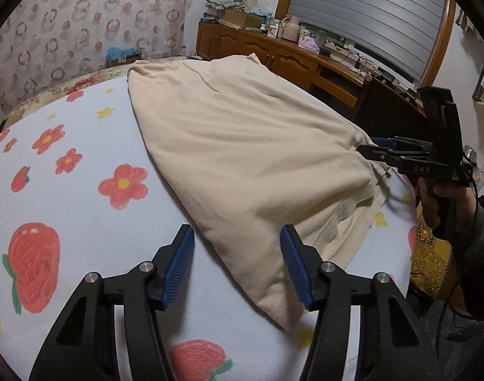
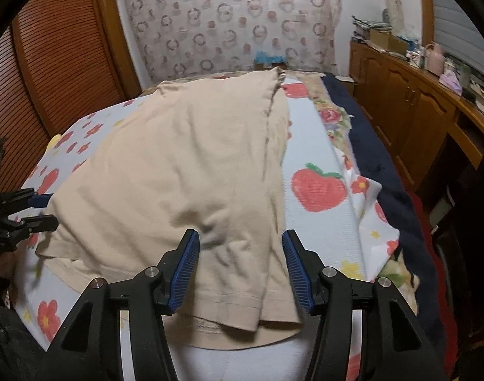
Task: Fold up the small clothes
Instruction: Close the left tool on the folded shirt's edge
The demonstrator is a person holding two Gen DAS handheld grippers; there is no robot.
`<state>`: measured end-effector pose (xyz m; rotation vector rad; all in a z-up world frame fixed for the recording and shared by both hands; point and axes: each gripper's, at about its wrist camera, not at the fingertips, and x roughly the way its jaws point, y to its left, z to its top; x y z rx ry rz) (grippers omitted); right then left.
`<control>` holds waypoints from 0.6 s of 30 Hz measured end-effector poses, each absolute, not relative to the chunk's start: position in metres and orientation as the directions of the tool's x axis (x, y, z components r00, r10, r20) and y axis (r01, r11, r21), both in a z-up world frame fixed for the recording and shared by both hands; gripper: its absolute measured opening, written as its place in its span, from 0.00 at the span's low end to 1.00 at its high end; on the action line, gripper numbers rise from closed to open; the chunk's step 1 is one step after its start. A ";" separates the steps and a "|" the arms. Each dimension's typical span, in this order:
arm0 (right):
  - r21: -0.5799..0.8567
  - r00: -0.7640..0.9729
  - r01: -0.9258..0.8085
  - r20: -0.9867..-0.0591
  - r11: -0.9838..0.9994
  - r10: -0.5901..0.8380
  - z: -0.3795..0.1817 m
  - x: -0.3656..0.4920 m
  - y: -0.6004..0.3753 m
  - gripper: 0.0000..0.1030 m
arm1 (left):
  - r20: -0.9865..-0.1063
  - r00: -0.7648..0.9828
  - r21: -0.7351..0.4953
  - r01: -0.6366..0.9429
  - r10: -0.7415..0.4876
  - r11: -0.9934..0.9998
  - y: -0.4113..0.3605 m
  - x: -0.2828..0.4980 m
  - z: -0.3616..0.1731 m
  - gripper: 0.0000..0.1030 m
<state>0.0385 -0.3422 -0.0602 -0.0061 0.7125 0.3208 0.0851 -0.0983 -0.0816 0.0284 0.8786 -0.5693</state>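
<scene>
On a strawberry-print sheet (image 1: 83, 171), a folded beige garment (image 1: 242, 146) runs lengthwise away from both half-open, empty grippers: left gripper (image 1: 237, 238), right gripper (image 2: 240, 241). Only the right view shows louvred doors (image 2: 51, 63).

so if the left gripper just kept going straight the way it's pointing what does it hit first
Most likely the beige garment: its near folded corner lies right between the open fingers of the left gripper, on the flower-print sheet. Depth is unclear, so contact may come slightly further up the cloth.
</scene>
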 end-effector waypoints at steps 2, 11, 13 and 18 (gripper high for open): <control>0.112 0.705 -0.300 -0.643 0.947 0.299 -0.060 0.040 -0.342 0.45 | -0.737 0.492 -0.208 0.486 -0.463 0.849 -0.100 0.085 -0.081 0.46; 0.170 0.682 -0.323 -0.641 0.931 0.353 -0.063 0.050 -0.345 0.25 | -0.744 0.472 -0.232 0.481 -0.473 0.845 -0.098 0.089 -0.080 0.43; 0.161 0.685 -0.307 -0.646 0.938 0.336 -0.062 0.050 -0.343 0.35 | -0.742 0.477 -0.227 0.482 -0.471 0.846 -0.098 0.088 -0.080 0.43; 0.123 0.711 -0.261 -0.646 0.957 0.277 -0.062 0.057 -0.337 0.54 | -0.738 0.480 -0.228 0.484 -0.474 0.845 -0.097 0.089 -0.081 0.43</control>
